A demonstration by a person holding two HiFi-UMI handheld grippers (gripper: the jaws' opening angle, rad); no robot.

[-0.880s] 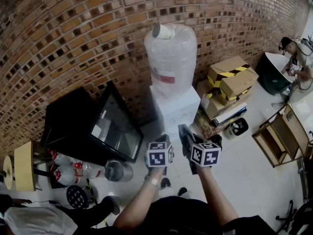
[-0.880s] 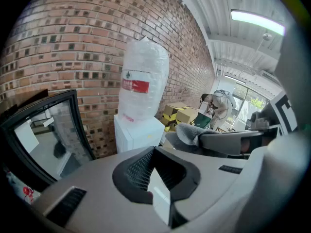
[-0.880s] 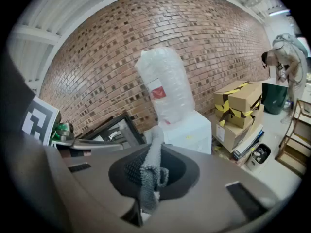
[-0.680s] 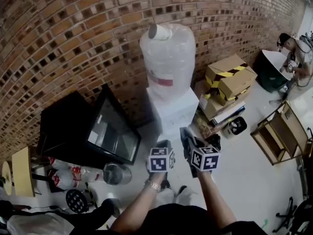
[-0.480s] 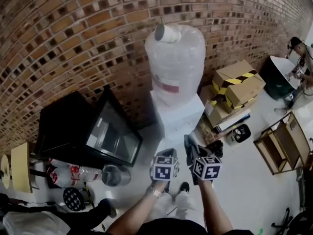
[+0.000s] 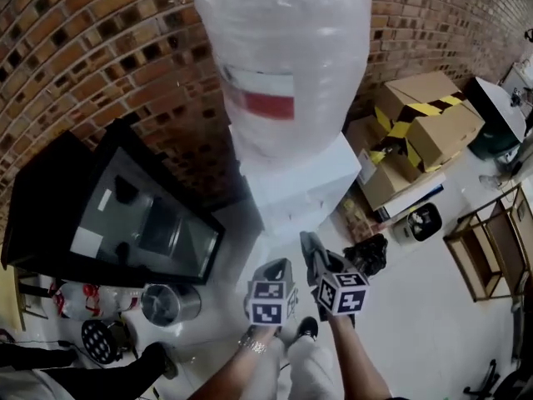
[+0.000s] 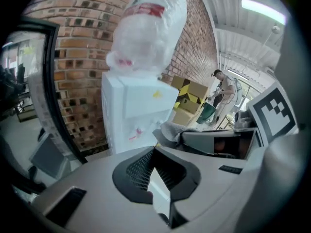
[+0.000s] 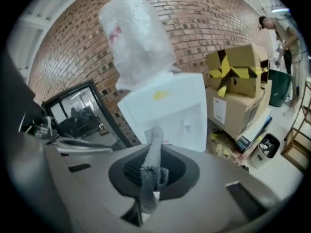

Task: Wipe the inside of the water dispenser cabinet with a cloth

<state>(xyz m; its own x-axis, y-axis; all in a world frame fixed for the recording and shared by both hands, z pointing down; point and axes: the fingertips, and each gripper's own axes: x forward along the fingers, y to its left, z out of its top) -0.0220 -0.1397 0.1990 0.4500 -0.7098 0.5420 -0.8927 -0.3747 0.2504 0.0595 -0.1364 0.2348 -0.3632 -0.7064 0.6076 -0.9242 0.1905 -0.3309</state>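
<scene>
The white water dispenser [image 6: 296, 182] stands against the brick wall with a plastic-wrapped bottle [image 6: 283, 57] on top. It also fills the middle of the left gripper view [image 7: 136, 110] and the right gripper view [image 8: 170, 110]. Its front below the taps is hidden in all views. Both grippers hang side by side just in front of it. My right gripper [image 6: 310, 244] is shut on a grey cloth [image 8: 150, 171] that sticks up between its pads. My left gripper [image 6: 279, 267] is shut with nothing in it.
A black cabinet with a glass door [image 6: 125, 215] stands left of the dispenser. Cardboard boxes [image 6: 425, 123] are stacked to the right, with a black bag [image 6: 366, 252] and a small bin [image 6: 425, 221] on the floor. A metal pot [image 6: 166, 302] sits lower left. A person [image 8: 284, 30] stands far right.
The view has closed in on the dispenser, which now looms much larger. Both grippers stay side by side and sit nearer its front. The cloth remains in the right gripper.
</scene>
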